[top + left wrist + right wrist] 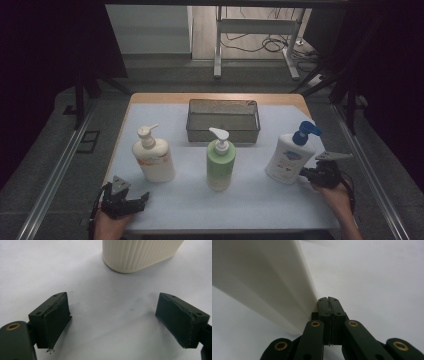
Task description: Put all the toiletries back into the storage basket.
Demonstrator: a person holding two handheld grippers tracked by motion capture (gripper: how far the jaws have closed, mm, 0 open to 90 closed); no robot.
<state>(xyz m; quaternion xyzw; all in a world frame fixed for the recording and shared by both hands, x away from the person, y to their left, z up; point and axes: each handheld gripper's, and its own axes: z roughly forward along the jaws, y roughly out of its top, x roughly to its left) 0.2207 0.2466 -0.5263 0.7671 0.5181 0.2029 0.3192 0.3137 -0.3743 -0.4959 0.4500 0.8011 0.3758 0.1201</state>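
Overhead, lower right: right hand-held gripper (306, 174) beside white blue-pump bottle (289, 156).
Right gripper view: jaws pressed together, empty.
Left gripper view: left hand-held gripper (113, 320) wide open, empty.

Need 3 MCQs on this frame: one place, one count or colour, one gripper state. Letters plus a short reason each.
1. Where is the mesh basket?
A. behind the green bottle
B. at the table's near edge
C. left of the cream bottle

2. How many pump bottles stand on the table?
A. two
B. three
C. four

3. How do the left gripper's jaws stand?
A. shut on a bottle
B. shut on nothing
C. open

Answers:
1 A: the high view shows it on the far side of the green bottle.
2 B: cream bottle, green one, white bottle with blue pump.
3 C: the left gripper view shows bare mat between its jaws.
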